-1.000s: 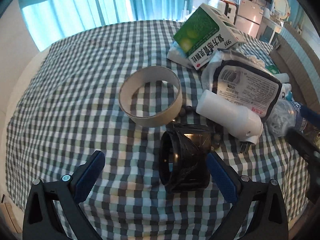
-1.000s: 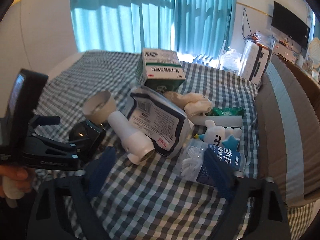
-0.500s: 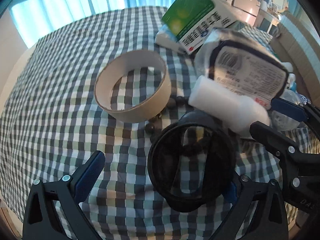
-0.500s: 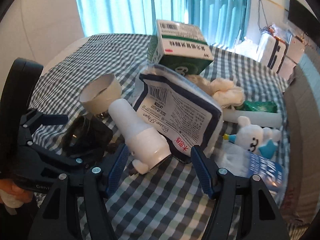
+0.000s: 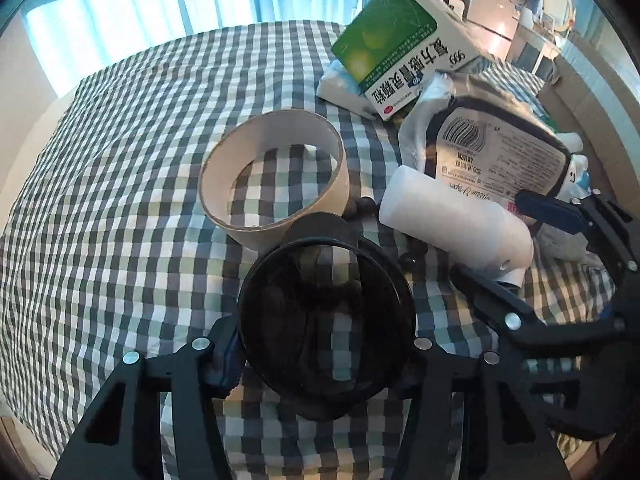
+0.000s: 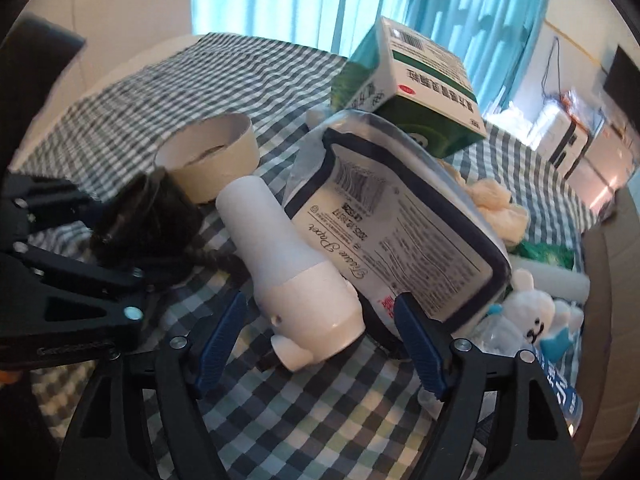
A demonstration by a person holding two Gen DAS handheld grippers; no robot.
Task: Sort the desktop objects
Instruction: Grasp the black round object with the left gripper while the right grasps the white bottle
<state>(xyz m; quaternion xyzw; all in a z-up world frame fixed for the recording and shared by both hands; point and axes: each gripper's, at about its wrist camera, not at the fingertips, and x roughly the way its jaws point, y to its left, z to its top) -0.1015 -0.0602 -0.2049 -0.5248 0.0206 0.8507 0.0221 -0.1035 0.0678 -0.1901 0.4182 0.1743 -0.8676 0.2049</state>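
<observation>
Green-and-white medicine box reads "999"; tissue pack reads "Tissue Paper".

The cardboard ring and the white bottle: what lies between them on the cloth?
A few dark beads lie between the cardboard ring and the white bottle in the left wrist view.

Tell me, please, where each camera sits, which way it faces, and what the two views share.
Left wrist: on the left tongs, looking steeply down at the black roll pressed between its pads; the right tongs show too.
Right wrist: on the right tongs, tilted down at the white bottle between open pads; the left tongs show.
Shared: cardboard ring, bottle, green box, checked cloth.
</observation>
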